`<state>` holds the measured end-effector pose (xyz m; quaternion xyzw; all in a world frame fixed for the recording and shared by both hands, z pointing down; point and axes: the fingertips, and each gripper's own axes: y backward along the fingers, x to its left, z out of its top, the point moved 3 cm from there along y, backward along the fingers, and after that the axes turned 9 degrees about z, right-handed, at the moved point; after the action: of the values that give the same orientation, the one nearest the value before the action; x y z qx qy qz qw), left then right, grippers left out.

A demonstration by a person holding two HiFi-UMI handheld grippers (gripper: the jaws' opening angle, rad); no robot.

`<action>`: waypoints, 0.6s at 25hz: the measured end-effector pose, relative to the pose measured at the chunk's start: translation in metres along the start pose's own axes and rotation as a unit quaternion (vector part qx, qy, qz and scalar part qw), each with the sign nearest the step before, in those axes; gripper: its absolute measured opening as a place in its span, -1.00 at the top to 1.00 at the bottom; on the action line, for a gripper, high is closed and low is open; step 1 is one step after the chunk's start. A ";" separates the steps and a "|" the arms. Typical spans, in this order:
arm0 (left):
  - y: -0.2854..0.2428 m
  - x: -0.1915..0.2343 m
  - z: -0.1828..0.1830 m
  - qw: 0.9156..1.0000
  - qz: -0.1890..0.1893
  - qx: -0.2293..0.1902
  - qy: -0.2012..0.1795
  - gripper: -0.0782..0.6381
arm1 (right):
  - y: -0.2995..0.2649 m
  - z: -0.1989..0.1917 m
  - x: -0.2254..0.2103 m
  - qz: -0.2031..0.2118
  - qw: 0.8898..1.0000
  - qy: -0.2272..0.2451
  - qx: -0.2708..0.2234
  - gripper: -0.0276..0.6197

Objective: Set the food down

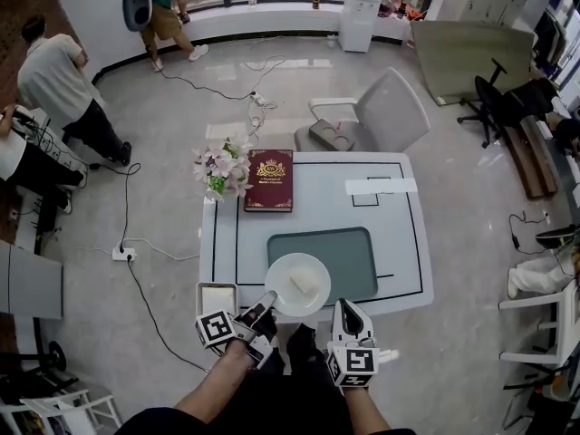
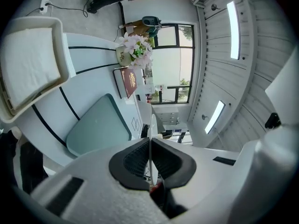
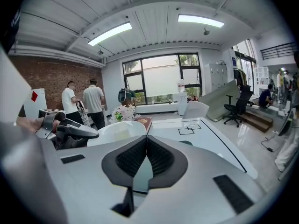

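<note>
A white plate (image 1: 297, 284) carrying a pale piece of food (image 1: 302, 285) hangs over the near edge of the teal placemat (image 1: 349, 254). My left gripper (image 1: 265, 301) is shut on the plate's left rim. In the left gripper view the plate (image 2: 151, 133) shows edge-on, pinched between the pads of that gripper (image 2: 150, 147). My right gripper (image 1: 348, 309) is just right of the plate at the table's near edge, apart from it. Its jaws (image 3: 146, 143) are shut with nothing in them. The right gripper view shows the plate (image 3: 119, 130) and the left gripper (image 3: 70, 129) to its left.
The white table (image 1: 403, 243) bears black lines, a dark red book (image 1: 269, 179), a flower pot (image 1: 222, 169) and a tape strip (image 1: 381, 186). A white tray with a napkin (image 1: 217, 297) sits at the near left corner. A grey chair (image 1: 376, 116) stands behind; people stand far left.
</note>
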<state>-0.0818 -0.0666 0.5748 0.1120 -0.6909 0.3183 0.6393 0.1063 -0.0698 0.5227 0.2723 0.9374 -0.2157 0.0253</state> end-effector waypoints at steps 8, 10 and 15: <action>-0.035 0.007 -0.002 0.999 0.005 -0.032 0.015 0.74 | -0.014 0.003 -0.045 0.031 0.999 0.002 0.014 0.89; -0.043 0.001 -0.001 0.999 0.005 -0.036 0.015 0.74 | -0.018 0.002 -0.052 0.036 0.999 0.001 0.019 0.89; -0.063 0.011 0.003 0.999 0.014 -0.035 -0.008 0.74 | -0.029 -0.007 -0.066 0.036 0.999 -0.013 0.031 0.89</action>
<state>-0.0504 -0.1146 0.6043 0.0827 -0.7082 0.3017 0.6330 0.1478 -0.1216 0.5513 0.3042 0.9192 -0.2473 0.0363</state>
